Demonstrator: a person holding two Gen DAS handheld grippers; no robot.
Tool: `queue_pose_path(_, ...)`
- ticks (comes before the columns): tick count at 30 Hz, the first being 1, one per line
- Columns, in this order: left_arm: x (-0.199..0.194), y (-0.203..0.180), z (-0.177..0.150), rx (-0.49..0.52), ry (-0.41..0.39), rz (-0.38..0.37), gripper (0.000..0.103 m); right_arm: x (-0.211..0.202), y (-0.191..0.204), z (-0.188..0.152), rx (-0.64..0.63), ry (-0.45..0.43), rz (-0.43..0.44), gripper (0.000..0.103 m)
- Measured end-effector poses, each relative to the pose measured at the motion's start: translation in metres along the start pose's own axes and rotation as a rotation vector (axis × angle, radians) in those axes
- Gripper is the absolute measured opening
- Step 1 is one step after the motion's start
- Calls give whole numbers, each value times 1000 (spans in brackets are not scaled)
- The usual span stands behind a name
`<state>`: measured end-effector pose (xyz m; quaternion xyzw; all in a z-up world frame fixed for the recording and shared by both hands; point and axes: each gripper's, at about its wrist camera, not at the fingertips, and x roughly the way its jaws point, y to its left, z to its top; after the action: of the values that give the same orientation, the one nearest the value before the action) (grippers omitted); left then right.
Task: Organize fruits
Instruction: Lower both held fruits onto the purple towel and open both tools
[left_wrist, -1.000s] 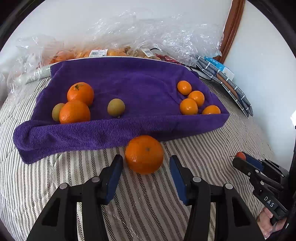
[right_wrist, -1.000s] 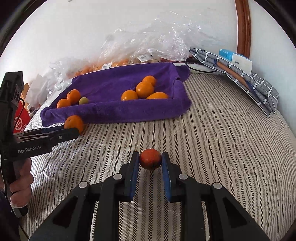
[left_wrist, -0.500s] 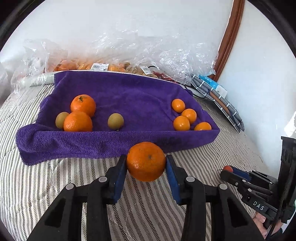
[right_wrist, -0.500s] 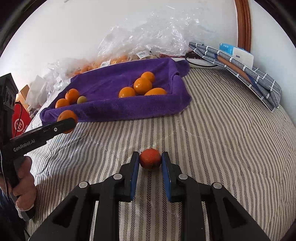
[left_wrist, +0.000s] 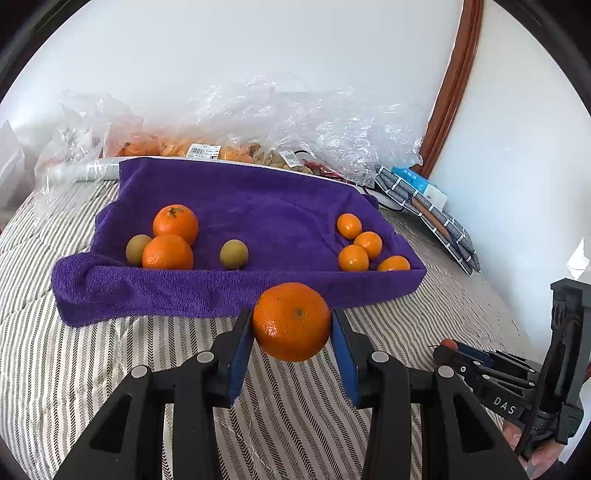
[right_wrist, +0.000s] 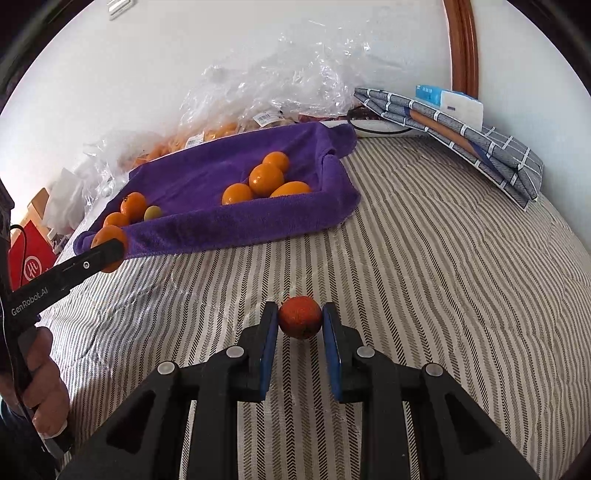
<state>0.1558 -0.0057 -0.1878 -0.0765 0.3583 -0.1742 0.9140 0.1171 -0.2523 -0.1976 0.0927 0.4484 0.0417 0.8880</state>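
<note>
Left tool (left_wrist: 291, 325): clenched on big orange (left_wrist: 291, 322), both blue pads against its sides, fruit lifted off the bed, just in front of the towel's near edge.
Right tool (right_wrist: 300, 319): closed on small red-orange fruit (right_wrist: 300, 316), pads touching both sides, low over the bed; cannot tell if the fruit touches the cover.
Purple towel (left_wrist: 258, 206): spread on striped bed cover (left_wrist: 74, 369), edges rolled up like a tray.
Towel left group: two oranges (left_wrist: 168, 252) touching, one green fruit (left_wrist: 137, 250) beside them, another green fruit (left_wrist: 233, 254) apart toward the middle.
Towel right group: four small oranges (left_wrist: 353, 257) clustered in the right corner.
Left view only: second green fruit behind the oranges; right tool at lower right with a red tip showing.
Right view only: left tool from the side (right_wrist: 107, 251) with orange in it, hand (right_wrist: 48, 391) on its grip, red box (right_wrist: 27, 254) at far left.
Behind: plastic bags (left_wrist: 295, 125), folded checked cloth (right_wrist: 480, 147).
Change vs 1 s ago: left tool was open around the orange on the bed, now shut and raised; right tool same grip, same place.
</note>
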Motion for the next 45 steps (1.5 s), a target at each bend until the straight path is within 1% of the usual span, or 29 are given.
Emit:
queue_pose_path(4,-12,7,2,-34,15,-11,40,-6,8,1,-16,-24,-18,24)
queue_pose_path(5,-16,8,4,-34,10,-11,40,-7,9,3,-9,-23,-13,24)
queue_pose_path(7,-25,7,10,-11,-5,13,40,-9,10,9,10,-22,0,24)
queue_pose_path(9,-34,5,17,19,-28,23,40,-10,11,16,26,-22,15,24)
queue_pose_path(11,-40,4,24,29,-42,25,40,-12,13,25,21,-37,9,24)
queue_pose_path(15,-42,5,40,40,-42,43,40,-15,17,46,12,-71,2,24)
queue_pose_path(18,-41,7,53,49,-61,60,40,-17,19,64,-2,-103,-4,24)
queue_pose_path(21,-35,13,68,47,-81,79,40,-15,21,84,-16,-132,-10,24)
queue_pose_path(25,-19,26,85,34,-83,113,40,-3,24,105,-32,-153,-4,24)
queue_pose_path(32,16,53,103,-33,-68,158,40,36,30,130,-47,-143,21,24)
queue_pose_path(36,35,66,103,-66,-39,170,40,56,40,136,-70,-134,26,24)
queue_pose_path(38,41,69,102,-77,-24,171,40,64,45,137,-78,-128,41,24)
queue_pose_path(45,52,74,97,-79,2,171,40,81,49,135,-86,-121,53,24)
